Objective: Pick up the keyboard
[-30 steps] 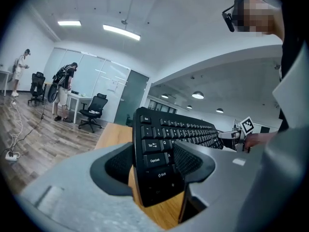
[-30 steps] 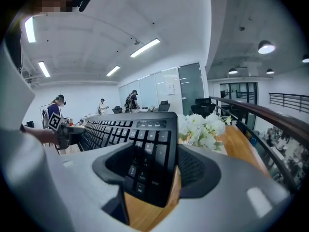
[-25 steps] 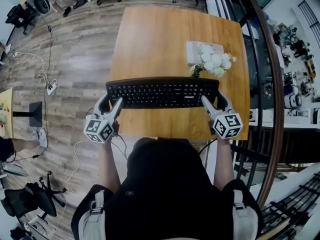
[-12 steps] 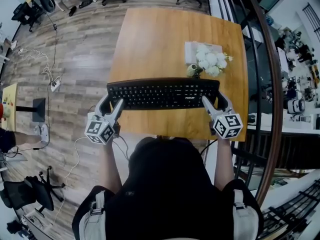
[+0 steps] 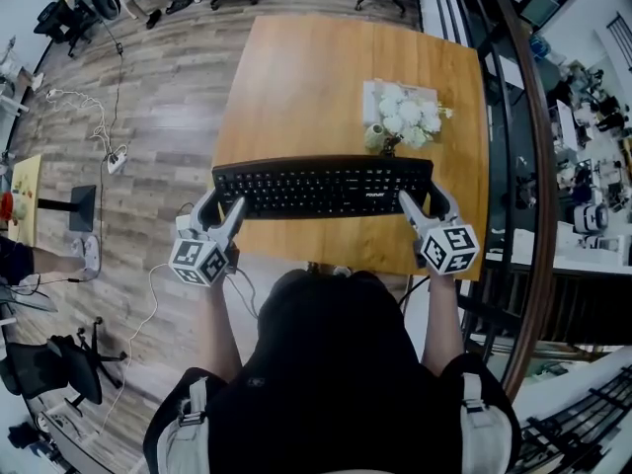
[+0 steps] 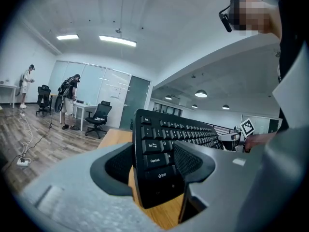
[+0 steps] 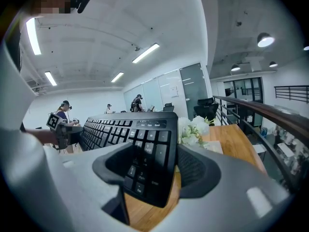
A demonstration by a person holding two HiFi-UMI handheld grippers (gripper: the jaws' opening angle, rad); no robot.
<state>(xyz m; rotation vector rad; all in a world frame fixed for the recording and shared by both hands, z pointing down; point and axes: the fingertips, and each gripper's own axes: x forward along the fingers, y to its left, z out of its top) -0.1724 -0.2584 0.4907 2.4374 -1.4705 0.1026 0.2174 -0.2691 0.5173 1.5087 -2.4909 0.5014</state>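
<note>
A black keyboard (image 5: 323, 187) hangs level over the near part of the wooden table (image 5: 316, 77), held at both ends. My left gripper (image 5: 219, 197) is shut on its left end, and in the left gripper view the jaws press either side of the key rows (image 6: 159, 153). My right gripper (image 5: 425, 197) is shut on the right end, where the number pad (image 7: 145, 153) sits between the jaws. Bare tabletop (image 7: 145, 216) shows beneath the keyboard's edge in both gripper views.
A small vase of white flowers (image 5: 405, 117) on a pale mat stands just behind the keyboard's right half. A curved railing (image 5: 538, 166) runs along the table's right side. Cables (image 5: 99, 117) lie on the wood floor at left, office chairs at the far end.
Both grippers keep their hold on the keyboard in about the same place. The head view has shifted slightly, so the flowers sit a little to the left.
</note>
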